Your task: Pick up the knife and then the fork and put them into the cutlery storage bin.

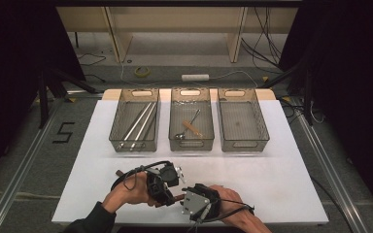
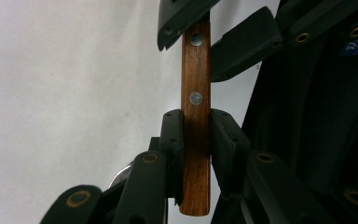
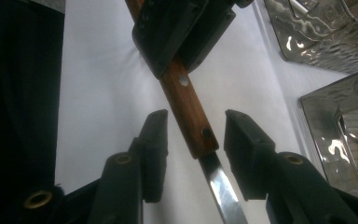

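So this looks like a hand-to-hand pass of a knife with a brown riveted wooden handle and a shiny steel blade, happening low over the near edge of the white table.

The left hand-held gripper is pinched firmly on the handle, jaws pressed against both flat sides. The right hand-held gripper has its jaws spread to either side of the handle right where it meets the blade, not touching it as far as I can tell.

Progress-wise, I'd say early to middle. The knife is picked up, but the right side hasn't taken hold, and it hasn't gone into any of the three clear plastic bins at the far side of the table. The left bin holds long metal rods, the middle bin has a spoon and a small wooden piece, and the right one looks bare.

Orientation: in the high view the knife's long axis runs roughly left to right between the two grippers, and the blade end pokes toward and past the right gripper.
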`<state>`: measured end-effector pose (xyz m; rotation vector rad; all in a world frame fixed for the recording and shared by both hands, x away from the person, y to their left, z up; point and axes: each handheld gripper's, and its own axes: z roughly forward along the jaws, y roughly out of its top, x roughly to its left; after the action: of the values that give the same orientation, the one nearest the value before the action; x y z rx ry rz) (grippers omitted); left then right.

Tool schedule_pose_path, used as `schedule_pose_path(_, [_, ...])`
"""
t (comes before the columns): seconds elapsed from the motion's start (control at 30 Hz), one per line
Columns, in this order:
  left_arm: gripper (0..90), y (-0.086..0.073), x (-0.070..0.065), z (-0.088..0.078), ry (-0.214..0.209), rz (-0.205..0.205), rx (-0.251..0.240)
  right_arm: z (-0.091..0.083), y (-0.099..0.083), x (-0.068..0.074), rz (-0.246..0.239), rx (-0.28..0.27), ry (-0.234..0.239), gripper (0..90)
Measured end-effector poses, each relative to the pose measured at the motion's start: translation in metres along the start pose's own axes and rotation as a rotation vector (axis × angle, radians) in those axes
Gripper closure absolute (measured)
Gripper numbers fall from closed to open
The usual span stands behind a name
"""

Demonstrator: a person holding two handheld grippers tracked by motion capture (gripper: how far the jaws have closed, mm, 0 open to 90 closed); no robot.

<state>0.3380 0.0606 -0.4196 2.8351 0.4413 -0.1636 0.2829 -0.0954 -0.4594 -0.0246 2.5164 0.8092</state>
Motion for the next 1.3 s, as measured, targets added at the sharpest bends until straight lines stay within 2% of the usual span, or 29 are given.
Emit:
schedule_pose_path(0.3, [75.0,0.001,-0.001,0.001,-0.01,-0.005,0.007,0.004,0.002,0.004,-0.033,-0.002,-0.008,69.0])
schedule_pose_path(0.47, [74.9,0.001,-0.001,0.0,-0.013,0.0,0.009,0.005,0.002,0.006,-0.09,0.021,-0.006,72.2])
schedule_pose_path(0.5, [74.9,0.001,-0.001,-0.001,-0.014,0.007,0.008,0.004,0.001,0.006,-0.114,0.033,-0.004,73.1])
schedule_pose_path(0.53, [74.9,0.001,-0.001,-0.001,-0.015,0.009,0.004,0.005,0.002,0.006,-0.116,0.021,-0.007,74.0])
schedule_pose_path(0.57, [74.9,0.001,-0.001,-0.002,-0.015,0.01,-0.003,0.005,0.002,0.005,-0.146,0.031,0.0,75.1])
schedule_pose_path(0.83, [74.6,0.001,-0.001,-0.005,-0.011,0.026,-0.035,0.002,0.003,0.007,-0.249,0.045,-0.023,78.0])
schedule_pose_path(1.0, [72.6,0.001,-0.001,-0.007,0.009,0.025,-0.084,-0.001,0.002,0.005,-0.229,0.055,-0.031,78.4])
schedule_pose_path(1.03, [70.4,0.0,0.0,-0.008,0.015,0.022,-0.097,-0.002,0.002,0.004,-0.227,0.053,-0.034,78.4])
schedule_pose_path(1.1, [59.7,0.0,0.0,-0.011,0.038,0.014,-0.112,-0.004,0.002,0.001,-0.231,0.041,-0.038,78.4])
schedule_pose_path(1.17, [49.7,-0.002,0.002,-0.014,0.049,0.003,-0.134,-0.005,0.002,0.002,-0.198,0.036,-0.056,78.4])
schedule_pose_path(1.2, [45.5,-0.003,0.002,-0.015,0.055,-0.002,-0.148,-0.007,0.0,-0.001,-0.239,0.059,-0.044,78.4])
schedule_pose_path(1.23, [39.8,-0.004,0.003,-0.017,0.067,-0.008,-0.17,-0.008,-0.001,-0.001,-0.227,0.065,-0.043,78.4])
schedule_pose_path(1.27, [35.8,-0.005,0.004,-0.019,0.07,-0.013,-0.182,-0.008,-0.001,-0.003,-0.239,0.063,-0.048,78.4])
schedule_pose_path(1.3, [34.0,-0.006,0.005,-0.021,0.078,-0.019,-0.199,-0.009,-0.003,-0.002,-0.215,0.071,-0.051,78.4])
